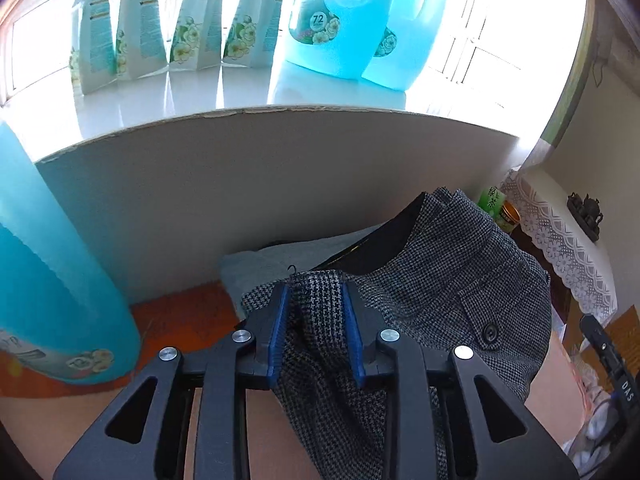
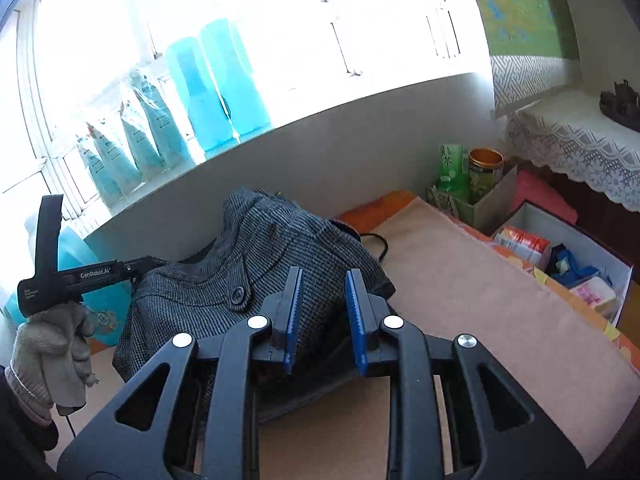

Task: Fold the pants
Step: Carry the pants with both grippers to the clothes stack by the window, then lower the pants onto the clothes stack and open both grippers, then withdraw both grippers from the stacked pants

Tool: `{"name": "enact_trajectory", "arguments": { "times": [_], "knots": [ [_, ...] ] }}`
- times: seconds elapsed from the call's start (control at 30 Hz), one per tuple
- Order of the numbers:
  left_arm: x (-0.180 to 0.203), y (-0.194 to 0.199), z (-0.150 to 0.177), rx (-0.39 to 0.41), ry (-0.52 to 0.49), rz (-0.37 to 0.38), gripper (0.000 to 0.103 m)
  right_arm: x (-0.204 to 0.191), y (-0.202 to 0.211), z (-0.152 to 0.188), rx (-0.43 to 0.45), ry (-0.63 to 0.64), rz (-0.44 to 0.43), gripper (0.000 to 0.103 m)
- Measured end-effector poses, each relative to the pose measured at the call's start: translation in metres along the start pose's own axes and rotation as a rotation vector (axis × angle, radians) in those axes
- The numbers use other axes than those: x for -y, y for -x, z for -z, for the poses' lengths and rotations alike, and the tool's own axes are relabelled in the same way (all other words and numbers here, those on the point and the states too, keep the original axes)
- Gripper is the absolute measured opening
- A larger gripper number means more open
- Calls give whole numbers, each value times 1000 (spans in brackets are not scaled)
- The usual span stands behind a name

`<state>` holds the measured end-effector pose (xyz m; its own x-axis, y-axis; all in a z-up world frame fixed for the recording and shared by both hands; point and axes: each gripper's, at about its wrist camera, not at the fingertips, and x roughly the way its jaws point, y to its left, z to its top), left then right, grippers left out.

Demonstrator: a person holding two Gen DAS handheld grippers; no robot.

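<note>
The pants [image 1: 448,280] are grey houndstooth with a buttoned tab and a dark lining; they lie bunched on the beige-covered table [image 2: 480,288]. My left gripper [image 1: 314,292] has its blue-padded jaws around a raised fold of the pants, with cloth between them. In the right wrist view the pants [image 2: 256,264] lie heaped at centre left. My right gripper [image 2: 324,280] is open, its jaws over the right edge of the heap, with nothing pinched. The left gripper's body [image 2: 80,276] shows at the left, held by a gloved hand [image 2: 48,356].
A white windowsill [image 1: 240,92] behind the table carries several refill pouches [image 1: 188,20] and blue detergent bottles [image 1: 348,16]. A large blue bottle [image 1: 52,280] stands on the table's left. Boxes with cans and packets [image 2: 552,256] sit right. A lace-covered shelf [image 2: 576,144] is beyond.
</note>
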<state>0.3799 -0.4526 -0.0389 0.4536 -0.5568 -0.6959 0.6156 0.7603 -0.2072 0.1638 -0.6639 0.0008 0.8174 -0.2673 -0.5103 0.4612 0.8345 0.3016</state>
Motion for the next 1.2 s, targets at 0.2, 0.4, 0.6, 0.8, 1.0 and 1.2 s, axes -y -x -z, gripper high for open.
{"name": "enact_trajectory", "arguments": {
  "times": [0.2,0.4,0.6,0.8,1.0,1.2],
  "knots": [
    [28,45,23,34,-61,127,25,-43,-76,-48,-190,146,-173,23],
    [63,37,52,-78,-155,218,25,-76,-142,-49,-284,268,-137,23],
    [50,11,79,-154,-171,194,25,-35,-187,-47,-343,118,-16,5],
    [50,29,88,-128,-187,184,25,-27,-172,-50,-323,88,-48,7],
    [44,67,108,-71,-199,112,25,-36,-125,-42,-254,146,-29,44],
    [56,123,124,31,-210,77,51,-53,-63,-24,-229,224,-71,46]
  ]
}}
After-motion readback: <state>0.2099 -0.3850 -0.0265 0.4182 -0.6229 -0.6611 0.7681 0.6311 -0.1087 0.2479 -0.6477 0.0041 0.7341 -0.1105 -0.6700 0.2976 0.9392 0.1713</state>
